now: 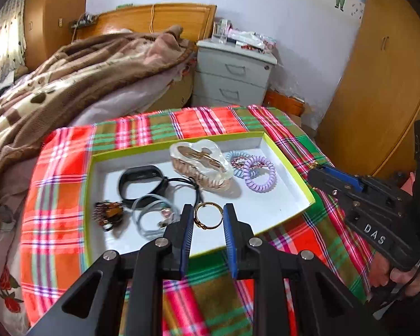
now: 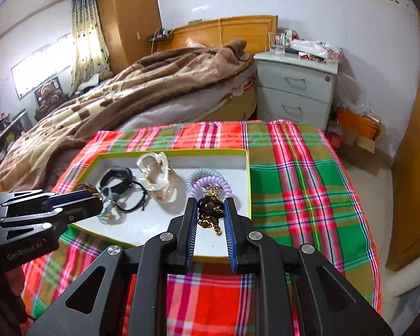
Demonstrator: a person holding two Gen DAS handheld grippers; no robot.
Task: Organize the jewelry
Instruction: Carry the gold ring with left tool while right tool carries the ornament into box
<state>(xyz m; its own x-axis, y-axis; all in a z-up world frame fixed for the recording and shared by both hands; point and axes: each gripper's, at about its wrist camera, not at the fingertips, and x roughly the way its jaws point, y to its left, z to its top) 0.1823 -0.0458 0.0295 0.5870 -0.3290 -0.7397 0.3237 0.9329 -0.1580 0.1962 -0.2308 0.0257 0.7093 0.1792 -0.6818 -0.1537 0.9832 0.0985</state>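
A white tray with a lime rim (image 1: 291, 165) (image 2: 247, 173) lies on a plaid cloth. In it are a black band (image 1: 140, 182), a clear hair claw (image 1: 201, 165) (image 2: 156, 176), spiral hair ties (image 1: 259, 173) (image 2: 208, 180), grey and black hair ties (image 1: 151, 215) and a brown clip (image 1: 107, 214). My left gripper (image 1: 208, 214) is shut on a gold ring (image 1: 208, 215) above the tray's near part. My right gripper (image 2: 210, 210) is shut on a black and gold charm piece (image 2: 210, 212) over the tray's near right corner; it also shows in the left wrist view (image 1: 312, 170).
The plaid cloth (image 2: 308, 196) covers a small table. A bed with a brown blanket (image 1: 78, 70) lies behind and to the left. A grey two-drawer nightstand (image 2: 294, 89) stands behind. Wooden wardrobes (image 1: 378, 84) stand at the right.
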